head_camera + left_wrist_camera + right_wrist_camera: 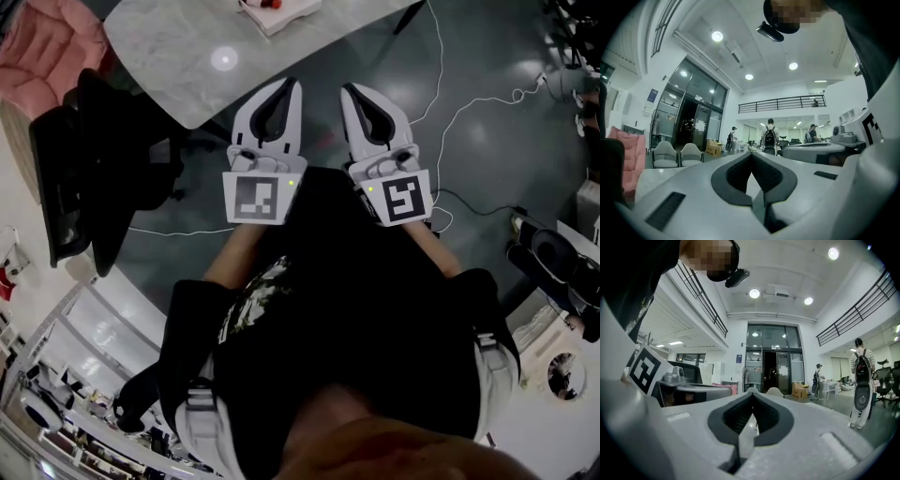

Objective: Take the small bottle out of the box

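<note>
- Left gripper: held just in front of the person's dark-clothed torso, tip pointing away toward the far tabletop. Marker cube sits at the near end and a bare forearm runs back to the body.
- Left jaws: closed, tips meeting, nothing between them in the left gripper view.
- Right gripper: just beside the left one at about the same height, tip leaning slightly toward it. Its marker cube faces up.
- Right jaws: closed tip to tip and empty in the right gripper view.
- Both gripper views look out across the hall and up to the ceiling lights, so both grippers are tilted upward, over the floor and short of the tabletop.
- Box: white, something red inside, on the far part of the tabletop, cut off by the frame edge and well apart from both grippers.
- Small bottle: cannot be made out.
- Black chair stands to the left.
</note>
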The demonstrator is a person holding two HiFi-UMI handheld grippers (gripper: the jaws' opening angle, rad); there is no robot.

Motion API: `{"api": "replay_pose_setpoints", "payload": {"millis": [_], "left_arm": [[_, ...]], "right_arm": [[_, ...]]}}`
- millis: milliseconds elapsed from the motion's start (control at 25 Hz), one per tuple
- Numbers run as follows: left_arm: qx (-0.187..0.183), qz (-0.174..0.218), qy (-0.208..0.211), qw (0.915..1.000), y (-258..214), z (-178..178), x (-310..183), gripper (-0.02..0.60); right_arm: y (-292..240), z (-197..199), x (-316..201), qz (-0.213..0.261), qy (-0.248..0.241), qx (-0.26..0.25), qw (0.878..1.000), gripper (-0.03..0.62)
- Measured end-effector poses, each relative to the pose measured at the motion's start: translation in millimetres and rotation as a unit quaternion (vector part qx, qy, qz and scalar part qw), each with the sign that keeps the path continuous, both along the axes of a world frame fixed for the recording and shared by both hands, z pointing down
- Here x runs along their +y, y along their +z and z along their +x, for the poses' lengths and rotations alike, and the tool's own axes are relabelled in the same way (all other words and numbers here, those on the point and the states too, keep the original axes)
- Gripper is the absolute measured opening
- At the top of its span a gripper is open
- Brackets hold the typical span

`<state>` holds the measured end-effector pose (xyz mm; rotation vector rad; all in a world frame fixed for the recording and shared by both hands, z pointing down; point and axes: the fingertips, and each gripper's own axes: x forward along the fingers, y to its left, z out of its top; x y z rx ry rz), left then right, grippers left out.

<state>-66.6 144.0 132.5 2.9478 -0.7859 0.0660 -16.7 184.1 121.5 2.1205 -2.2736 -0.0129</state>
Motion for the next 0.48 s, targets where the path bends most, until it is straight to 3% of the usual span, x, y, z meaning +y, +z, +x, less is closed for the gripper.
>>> {"api": "replay_pose_setpoints", "payload": {"millis": [280,480], "left_arm": [[-0.014,0.014,0.009,0.9998,4,-11,-39,0.014],[-0.014,0.014,0.021,0.9996,11,-16,-63,0.014]], "right_arm": [[7,-4,-45,0.01,0.002,-0.032,0.999,-0.005],[11,-16,-68,0.012,0.0,-0.003,1.0,-0.005]]}}
